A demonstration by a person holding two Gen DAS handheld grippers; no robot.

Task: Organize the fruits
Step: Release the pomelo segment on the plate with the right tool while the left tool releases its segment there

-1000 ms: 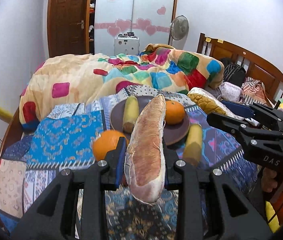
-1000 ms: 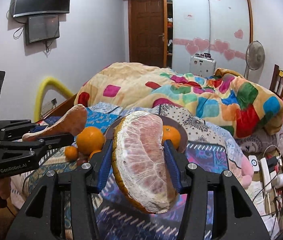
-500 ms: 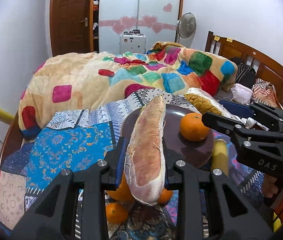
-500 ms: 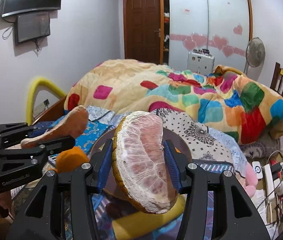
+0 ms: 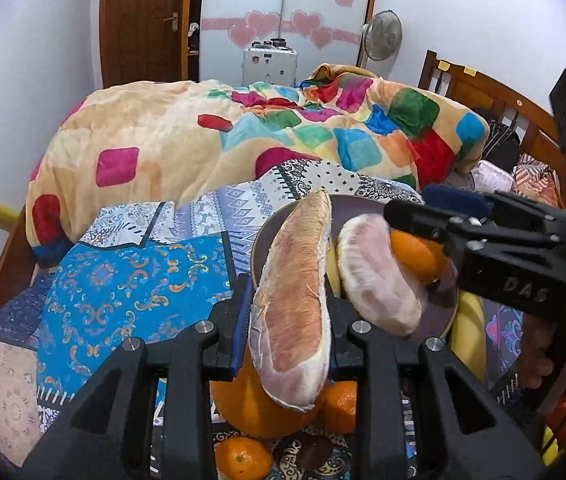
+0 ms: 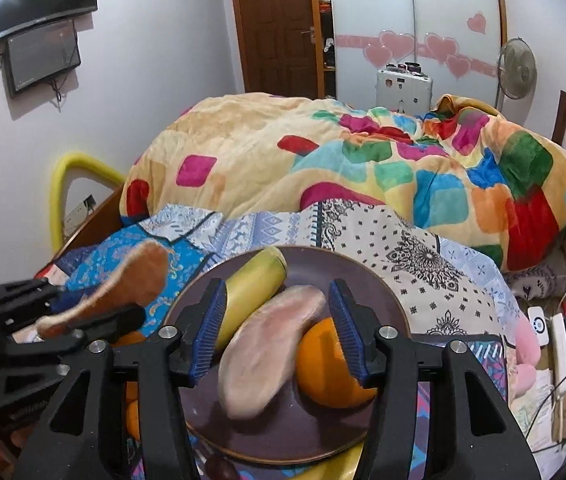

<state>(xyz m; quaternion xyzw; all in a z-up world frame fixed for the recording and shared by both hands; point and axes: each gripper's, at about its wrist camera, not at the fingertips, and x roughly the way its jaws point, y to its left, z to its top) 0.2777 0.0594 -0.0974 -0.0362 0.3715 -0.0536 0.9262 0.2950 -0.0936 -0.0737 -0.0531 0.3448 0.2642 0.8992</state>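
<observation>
My left gripper (image 5: pixel 288 332) is shut on a thin pomelo wedge (image 5: pixel 299 264) that stands upright over the near rim of the dark plate (image 5: pixel 355 204). My right gripper (image 6: pixel 281 320) hovers over the same plate (image 6: pixel 375 280), and its jaws are opening. A thicker pomelo slice (image 6: pixel 263 360) lies blurred and tilted between the pads, free of them, leaning against an orange (image 6: pixel 323 372) on the plate. A banana (image 6: pixel 251 292) lies on the plate's far left. Off the plate, under my left gripper, sit a large orange (image 5: pixel 251 404) and two small ones (image 5: pixel 243 458).
The plate rests on a patterned quilt (image 5: pixel 123 288) on a bed. A bunched colourful blanket (image 5: pixel 243 136) lies beyond it. Another banana (image 5: pixel 469 332) lies off the plate at its near right. Cables and chargers (image 6: pixel 555 340) clutter the right side, and a wooden headboard (image 5: pixel 495 96) stands behind.
Both grippers moved forward over the plate. The right jaws widened, and the thick pomelo slice slipped from its upright grip and tipped down onto the plate beside the orange.
</observation>
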